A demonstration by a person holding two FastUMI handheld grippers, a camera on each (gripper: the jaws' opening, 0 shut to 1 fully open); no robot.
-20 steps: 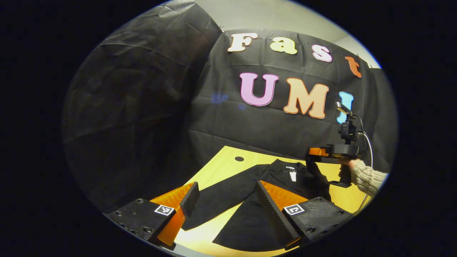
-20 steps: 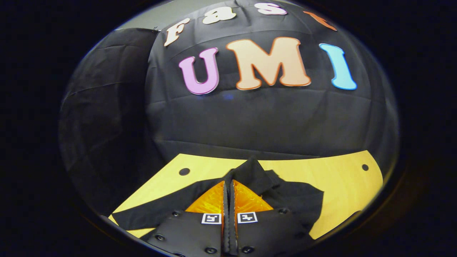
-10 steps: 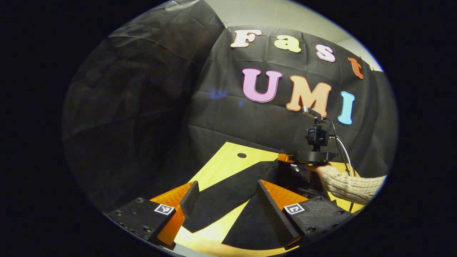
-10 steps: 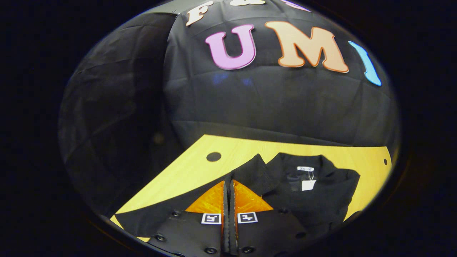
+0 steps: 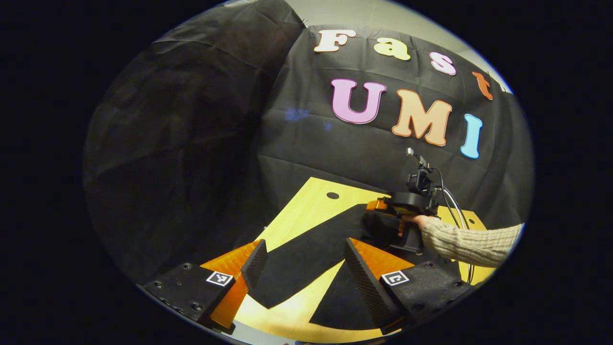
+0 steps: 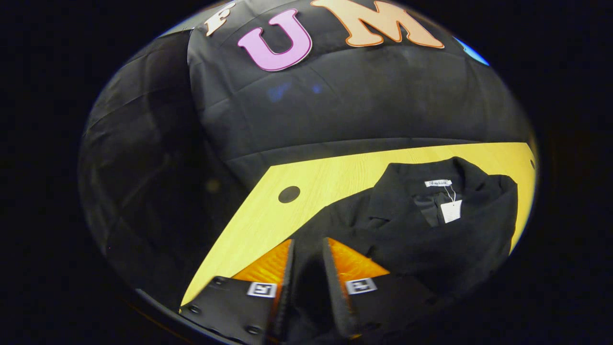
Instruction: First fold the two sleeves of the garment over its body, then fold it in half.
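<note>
No legible text on garment label (image 6: pixel 437 183)

Looks like a recording booth rigged up in some lab: black cloth (image 5: pixel 191 143) is draped as walls around a yellow wooden table (image 6: pixel 335 177) drilled with holes.

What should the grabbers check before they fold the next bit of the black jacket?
1. Black cloth garment lies flat on the yellow wooden table, collar up: ok.
2. Right gripper let go: ok, its fingers stand apart above the garment.
3. Outstretched black sleeve folded over the body: not ok, it lies straight out on the table.
4. Left gripper ready to grab: ok, fingers wide open with the sleeve ahead between them.
5. Left gripper touching the sleeve: cannot tell.
</note>
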